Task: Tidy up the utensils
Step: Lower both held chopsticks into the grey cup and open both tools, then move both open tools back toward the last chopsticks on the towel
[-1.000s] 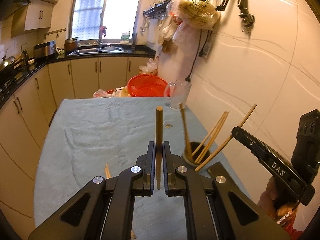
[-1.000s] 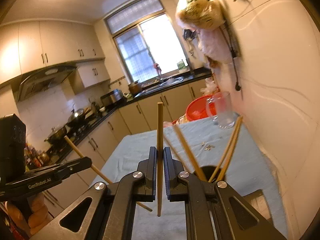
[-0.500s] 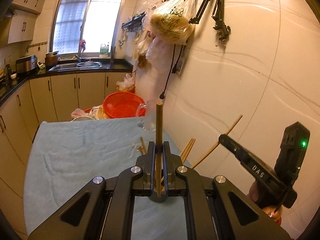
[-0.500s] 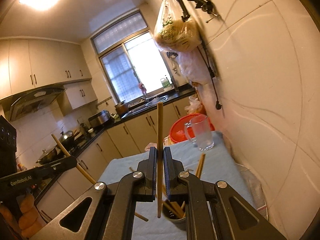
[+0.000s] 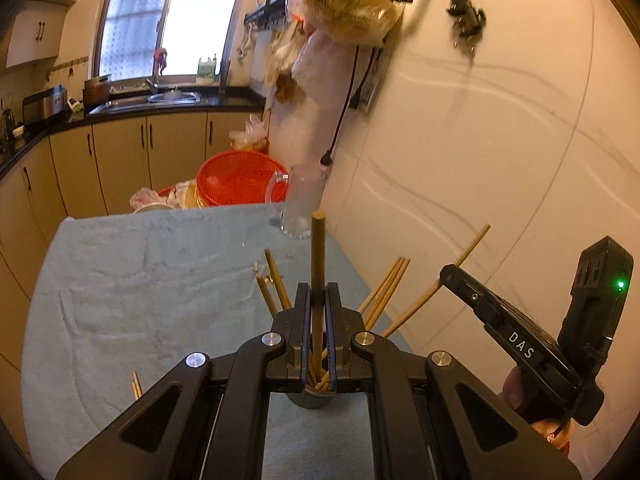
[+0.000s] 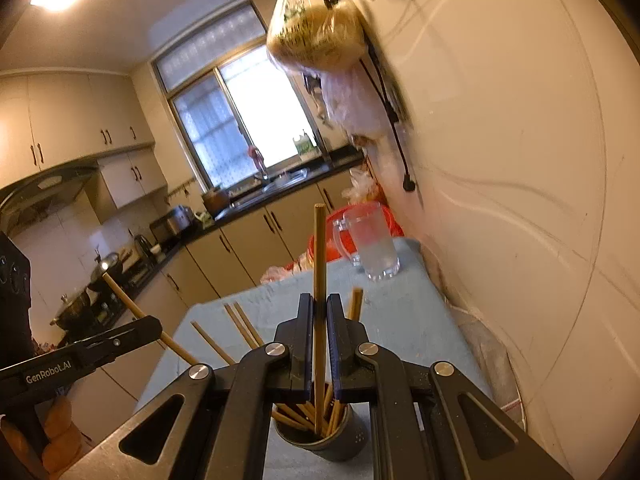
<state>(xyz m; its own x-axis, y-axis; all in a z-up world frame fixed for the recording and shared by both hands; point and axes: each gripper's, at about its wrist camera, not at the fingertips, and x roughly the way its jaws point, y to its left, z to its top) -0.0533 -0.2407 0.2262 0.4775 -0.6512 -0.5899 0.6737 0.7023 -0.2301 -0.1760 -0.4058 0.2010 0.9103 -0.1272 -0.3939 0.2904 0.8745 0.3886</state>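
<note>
My left gripper [image 5: 318, 294] is shut on an upright wooden chopstick [image 5: 318, 248]. Its lower end hangs at the mouth of a dark grey holder cup [image 5: 310, 402], where several chopsticks [image 5: 384, 292] fan out. In the right wrist view, my right gripper [image 6: 319, 312] is shut on another chopstick [image 6: 319, 252] whose lower end dips into the same cup [image 6: 320, 446]. Each view shows the other gripper from the side: the right gripper [image 5: 450, 276] on the right, the left gripper [image 6: 152, 325] on the left, each with its stick slanting through the jaws.
A pale blue towel [image 5: 140, 280] covers the table. A glass mug [image 6: 370, 242] stands at its far end by the white wall, with a red basket [image 5: 240, 178] behind it. Loose chopsticks [image 5: 136, 386] lie near the left front. Bags hang on the wall above.
Both grippers have moved over to the holder cup with their chopsticks. The cup, earlier off to the right of the jaws, now sits straight under them in both views.
</note>
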